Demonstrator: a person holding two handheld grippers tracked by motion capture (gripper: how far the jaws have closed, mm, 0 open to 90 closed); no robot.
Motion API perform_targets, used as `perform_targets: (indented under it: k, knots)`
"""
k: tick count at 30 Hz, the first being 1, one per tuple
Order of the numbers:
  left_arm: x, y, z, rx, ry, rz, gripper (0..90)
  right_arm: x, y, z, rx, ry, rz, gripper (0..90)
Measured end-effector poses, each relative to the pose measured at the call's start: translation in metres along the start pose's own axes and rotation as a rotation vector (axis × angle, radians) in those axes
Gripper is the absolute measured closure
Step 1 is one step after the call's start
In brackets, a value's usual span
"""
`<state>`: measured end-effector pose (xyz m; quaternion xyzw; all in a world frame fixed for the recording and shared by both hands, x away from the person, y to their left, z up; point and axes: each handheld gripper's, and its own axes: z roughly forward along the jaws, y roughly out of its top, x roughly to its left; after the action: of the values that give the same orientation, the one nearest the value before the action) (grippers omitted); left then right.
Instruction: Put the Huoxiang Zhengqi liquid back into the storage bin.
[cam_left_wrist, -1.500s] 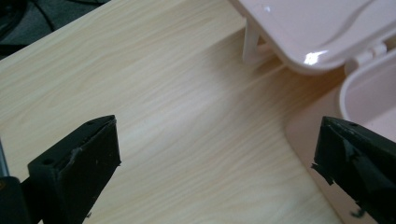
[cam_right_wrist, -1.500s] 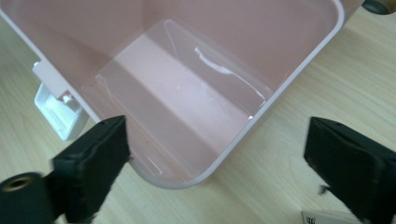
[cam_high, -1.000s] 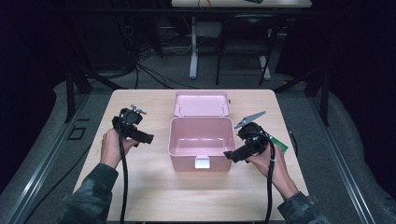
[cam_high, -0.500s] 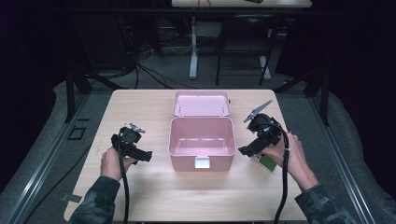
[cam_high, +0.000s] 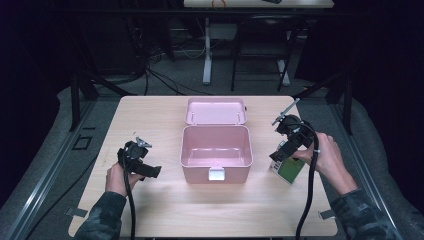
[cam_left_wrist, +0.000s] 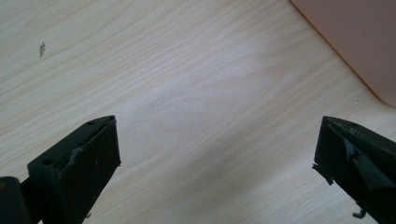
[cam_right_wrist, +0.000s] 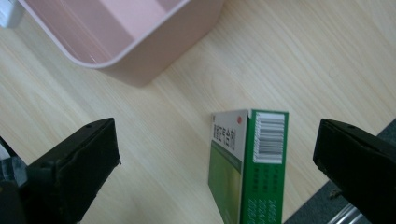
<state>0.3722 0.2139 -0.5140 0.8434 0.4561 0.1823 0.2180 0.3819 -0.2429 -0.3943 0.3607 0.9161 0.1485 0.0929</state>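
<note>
Green-and-white cardboard medicine box (cam_right_wrist: 243, 163) stands on the wooden worktop (cam_high: 150, 120), right of the open pink plastic case (cam_high: 215, 150).
Right gripper (cam_right_wrist: 215, 158) gapes wide astride it, holding nothing; next, close and lift. Left gripper (cam_left_wrist: 217, 158) open, empty.

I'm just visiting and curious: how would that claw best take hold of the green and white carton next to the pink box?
Probably across its two broad faces, coming down from above. The green and white carton stands on edge on the table, narrow barcode side up, between the right claw's open jaws, apart from the pink box.
</note>
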Motion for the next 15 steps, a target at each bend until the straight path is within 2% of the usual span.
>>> perform_targets:
  k: [7,9,15]
  knots:
    - [0.002,-0.002,0.003,0.007,0.001,-0.002,0.1,-0.015,-0.006,0.001,0.058,-0.005,0.014,0.0]
    - [0.001,-0.002,0.004,0.01,-0.001,0.0,0.1,-0.021,-0.007,0.005,0.1,0.009,0.013,0.0]
    - [0.001,-0.002,0.006,0.02,-0.004,0.007,0.1,-0.032,-0.009,0.016,0.163,0.011,0.036,0.0]
